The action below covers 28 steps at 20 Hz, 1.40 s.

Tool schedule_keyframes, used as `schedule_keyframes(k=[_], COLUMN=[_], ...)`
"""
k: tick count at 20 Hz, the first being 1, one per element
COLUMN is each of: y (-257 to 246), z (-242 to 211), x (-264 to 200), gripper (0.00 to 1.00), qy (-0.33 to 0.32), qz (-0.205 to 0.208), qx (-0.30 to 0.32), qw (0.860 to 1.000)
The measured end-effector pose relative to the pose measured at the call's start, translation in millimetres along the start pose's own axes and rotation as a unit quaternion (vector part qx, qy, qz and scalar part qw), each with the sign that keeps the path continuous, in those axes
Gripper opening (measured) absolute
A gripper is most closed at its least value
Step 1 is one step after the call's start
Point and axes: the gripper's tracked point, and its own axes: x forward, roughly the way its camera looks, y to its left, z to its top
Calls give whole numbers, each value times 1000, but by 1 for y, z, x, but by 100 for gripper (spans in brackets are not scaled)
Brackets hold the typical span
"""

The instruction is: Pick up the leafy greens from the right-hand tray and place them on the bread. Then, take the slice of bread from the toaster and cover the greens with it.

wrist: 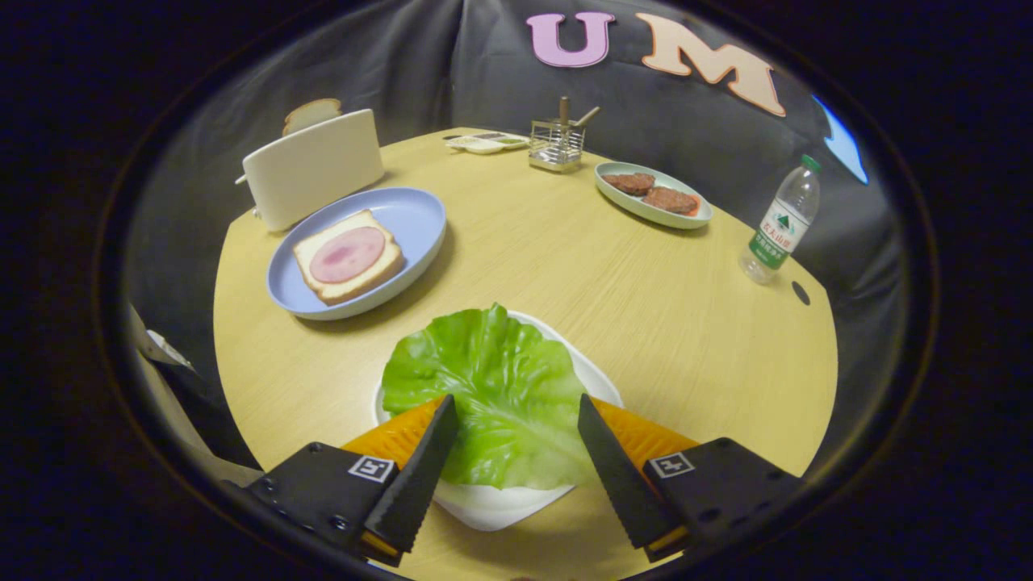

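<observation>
- The tongs (516, 411) are spread wide and hold nothing; their two fingers straddle a leafy green lettuce leaf (492, 387), one on each side of it.
- The leaf lies on a white tray (500, 504) on the round wooden counter (565, 258), right between and just ahead of the fingers.
- Beyond and to the left sits a blue plate (407, 214) with a slice of bread (349, 257) topped by a round of ham (347, 253).
- Behind that plate stands a white toaster (313, 168) with a second bread slice (311, 114) poking out of its top.
- Risk, as a judgement: the leaf looks thin and floppy, so closing on its edges could crumple it or let it slip free.
- Coming down too low could catch the tray's rim and drag or tip the tray.
- A loosely held leaf might droop and land off the bread, or nudge the ham.
</observation>
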Motion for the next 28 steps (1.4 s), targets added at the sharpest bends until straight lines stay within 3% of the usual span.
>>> schedule_keyframes(k=[1,3,10,15,20,28], y=[0,1,13,19,18,25], z=[-1,-2,0,1,6,29], x=[1,1,1,1,-2,-15], gripper=[98,87,50,23,4,3], qy=[4,14,23,29,28,16], qz=[3,10,-1,0,-17,-29], qx=[10,30,-11,-6,-16,-7], qw=[1000,999,1000,1000,999,999])
